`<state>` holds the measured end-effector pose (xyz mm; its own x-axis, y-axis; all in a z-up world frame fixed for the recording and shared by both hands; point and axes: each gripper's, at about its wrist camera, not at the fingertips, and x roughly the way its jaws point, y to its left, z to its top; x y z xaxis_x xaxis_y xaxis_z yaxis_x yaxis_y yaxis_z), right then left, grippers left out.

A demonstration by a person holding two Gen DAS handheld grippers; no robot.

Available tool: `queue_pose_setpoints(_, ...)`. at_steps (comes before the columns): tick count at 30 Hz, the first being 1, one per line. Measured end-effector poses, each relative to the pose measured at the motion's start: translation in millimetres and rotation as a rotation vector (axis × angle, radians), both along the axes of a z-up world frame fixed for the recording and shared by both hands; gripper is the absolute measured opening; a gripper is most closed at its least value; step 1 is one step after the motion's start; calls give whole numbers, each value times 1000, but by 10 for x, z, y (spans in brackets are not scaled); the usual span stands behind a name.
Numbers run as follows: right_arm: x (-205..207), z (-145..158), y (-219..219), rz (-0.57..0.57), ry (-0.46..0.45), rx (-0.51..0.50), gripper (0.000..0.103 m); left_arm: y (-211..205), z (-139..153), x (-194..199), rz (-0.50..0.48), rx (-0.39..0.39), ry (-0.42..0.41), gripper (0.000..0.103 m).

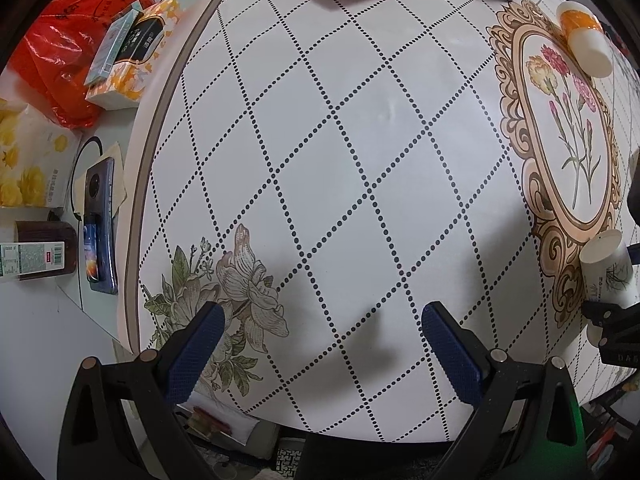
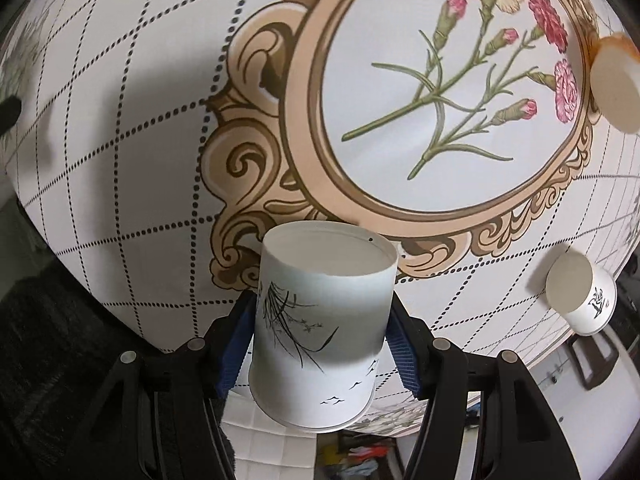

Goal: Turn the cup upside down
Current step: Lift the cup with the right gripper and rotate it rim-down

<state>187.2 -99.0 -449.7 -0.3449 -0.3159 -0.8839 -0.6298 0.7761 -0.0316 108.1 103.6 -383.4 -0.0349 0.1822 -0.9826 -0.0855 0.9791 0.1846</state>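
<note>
- Even indoor light, fairly bright, both views.
- Soft dark shadows on table [image 1: 360,152] just beyond left gripper [image 1: 320,344]; broad one left of cup [image 2: 320,332].
- Faint glare mid-table.
- Strong fisheye bend, black corners.
- Orange cup [image 2: 614,80] at the right-wrist view's rim blurred; clutter below cup out of focus.

My left gripper [image 1: 320,344] hangs above table, jaws spread wide, nothing between blue pads [image 1: 196,356]; fingers reach in from 7 and 5 o'clock of its own view. My right gripper [image 2: 320,340] clamps paper cup [image 2: 320,320] by side walls, pads at 9 and 3 o'clock of cup; cup inverted, off table.
</note>
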Motion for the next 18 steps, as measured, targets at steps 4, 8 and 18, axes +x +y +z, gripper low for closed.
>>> queue_pose_setpoints(4, 110, -36, -107, -30, 1, -8, 66, -6, 3, -2, -6, 1, -2, 101)
queue_pose_setpoints(8, 315, -26, -165, -42, -19, -9, 68, -19, -1, -5, -7, 0, 2, 101)
queue_pose_setpoints(18, 584, 109, -405, -98, -95, 28, 61, -116, -25, 4, -46, -4, 10, 101)
